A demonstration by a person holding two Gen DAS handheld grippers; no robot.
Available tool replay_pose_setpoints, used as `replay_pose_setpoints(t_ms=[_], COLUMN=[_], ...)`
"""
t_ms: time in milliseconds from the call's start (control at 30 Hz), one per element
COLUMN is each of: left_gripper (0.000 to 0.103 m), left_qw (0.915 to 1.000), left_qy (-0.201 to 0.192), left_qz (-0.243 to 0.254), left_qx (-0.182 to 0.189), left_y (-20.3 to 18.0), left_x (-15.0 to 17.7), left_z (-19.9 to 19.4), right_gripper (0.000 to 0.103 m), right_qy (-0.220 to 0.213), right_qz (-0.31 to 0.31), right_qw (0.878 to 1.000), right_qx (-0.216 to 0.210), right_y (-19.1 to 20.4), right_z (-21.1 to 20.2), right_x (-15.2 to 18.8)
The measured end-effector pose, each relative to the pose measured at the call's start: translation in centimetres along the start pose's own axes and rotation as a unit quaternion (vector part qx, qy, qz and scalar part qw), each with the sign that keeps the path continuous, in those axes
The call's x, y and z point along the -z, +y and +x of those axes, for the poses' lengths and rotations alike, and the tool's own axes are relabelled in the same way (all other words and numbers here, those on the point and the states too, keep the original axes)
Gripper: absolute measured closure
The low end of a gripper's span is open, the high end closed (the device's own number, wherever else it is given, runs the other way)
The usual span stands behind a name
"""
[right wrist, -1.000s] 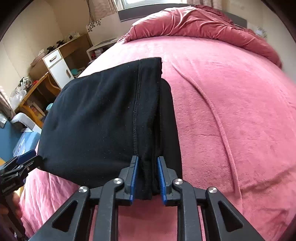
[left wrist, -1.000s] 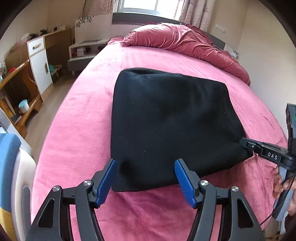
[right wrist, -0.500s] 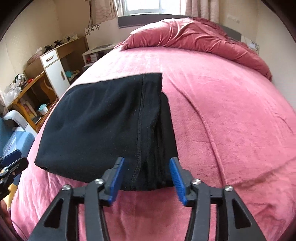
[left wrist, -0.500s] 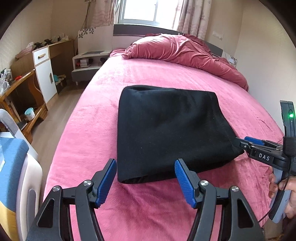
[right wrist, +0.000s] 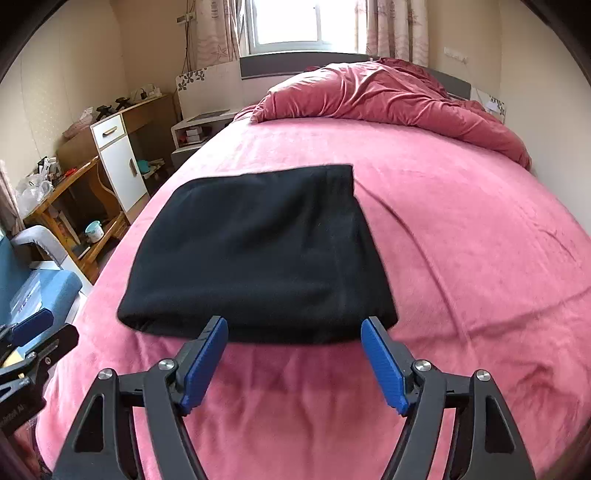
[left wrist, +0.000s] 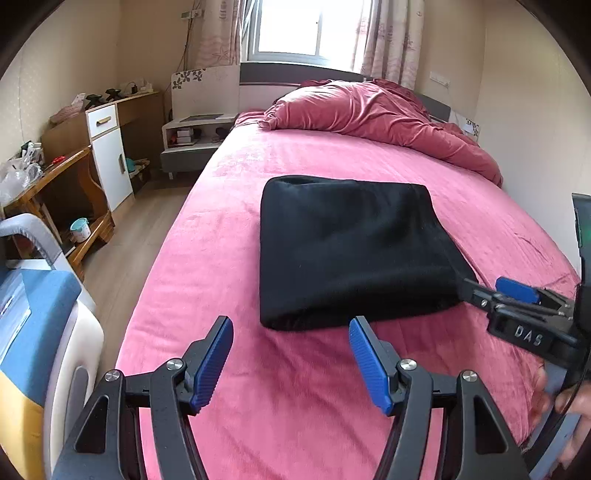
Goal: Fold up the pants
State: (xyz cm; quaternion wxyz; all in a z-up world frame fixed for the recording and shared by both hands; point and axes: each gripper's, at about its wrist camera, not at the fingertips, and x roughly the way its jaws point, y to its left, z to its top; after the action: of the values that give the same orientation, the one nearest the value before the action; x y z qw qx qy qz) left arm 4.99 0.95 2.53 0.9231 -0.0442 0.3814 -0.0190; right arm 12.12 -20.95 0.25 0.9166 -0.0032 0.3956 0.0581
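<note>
While both grippers hover just short of it, the black pants [left wrist: 347, 251] lie folded into a compact rectangle on the pink bedspread [left wrist: 229, 258], and every place here is given from that bundle. The left gripper [left wrist: 291, 354] hangs above the sheet just before the bundle's near edge, its blue-padded fingers [left wrist: 212, 363] spread wide with nothing between them. The right gripper [right wrist: 295, 360] sits at the near edge too, toward the bundle's right-hand corner, its blue pads [right wrist: 384, 369] likewise held far apart and empty; in the right wrist view the tips appear to just meet the fabric's edge, though actual contact cannot be told. Beyond the bundle's far side a crumpled red duvet [left wrist: 373, 114] is heaped near the window [left wrist: 291, 27]. Off the bundle's left side, past the bed's edge, stand a white cabinet [left wrist: 110, 158] and a wooden desk [left wrist: 55, 184].
</note>
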Motion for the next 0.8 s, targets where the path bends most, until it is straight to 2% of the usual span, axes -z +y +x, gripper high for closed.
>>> replay_pose_setpoints(t_ms=[333,500,800], left_gripper=[0.036,0.030,0.029], left_qw=[0.9999,0.9999,0.9993], left_qy=[-0.009,-0.011,-0.013], left_qz=[-0.005,-0.007,0.000], left_qx=[0.005,-0.003,-0.035], left_y=[-0.1,-0.3,-0.6], left_x=[1.5,1.5,1.8], left_z=[-1.9,-2.2,-2.4], right_gripper=[0.026,0.024,0.023], right_qy=[0.010,0.001,-0.007], right_qz=[0.000,-0.004,-0.011], right_qw=[1.000,1.000,1.000], right_qx=[-0.002,-0.002,0.002], right_y=[1.7,2.1,2.5], right_z=[-0.8,-1.5,-2.0], right_x=[2.6,2.7,2.9])
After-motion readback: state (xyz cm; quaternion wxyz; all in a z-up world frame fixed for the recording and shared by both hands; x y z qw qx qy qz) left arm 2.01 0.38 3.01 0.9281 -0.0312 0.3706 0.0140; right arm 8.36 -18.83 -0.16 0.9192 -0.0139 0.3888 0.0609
